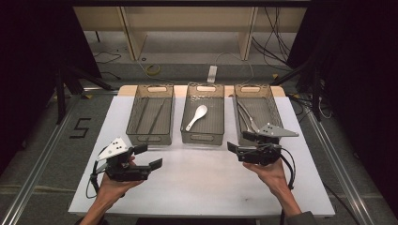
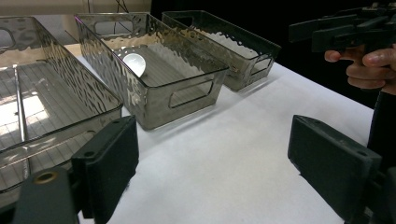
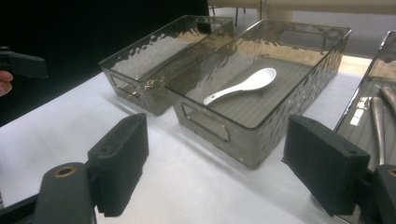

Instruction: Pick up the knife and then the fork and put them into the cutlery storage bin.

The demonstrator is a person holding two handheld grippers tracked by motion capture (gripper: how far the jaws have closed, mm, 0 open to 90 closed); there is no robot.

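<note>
Three smoky clear bins stand in a row on the white table (image 1: 197,187). The left bin (image 1: 150,138) holds thin metal rods (image 1: 155,117), the middle bin (image 1: 202,138) a white spoon (image 1: 196,117), and the right bin (image 1: 253,89) several metal utensils (image 1: 246,117). My left gripper (image 1: 149,156) hovers over the table in front of the left bin, open and empty. In front of the right bin my right gripper (image 1: 239,140) is open too, with nothing between its pads. The right gripper view has the spoon (image 3: 240,86) beyond its jaws.
Bare white tabletop lies between the two hands and the bins' front walls. Behind the table are wooden furniture legs, cables on the floor and a white power strip (image 1: 212,73). Dark curtains flank both sides.
</note>
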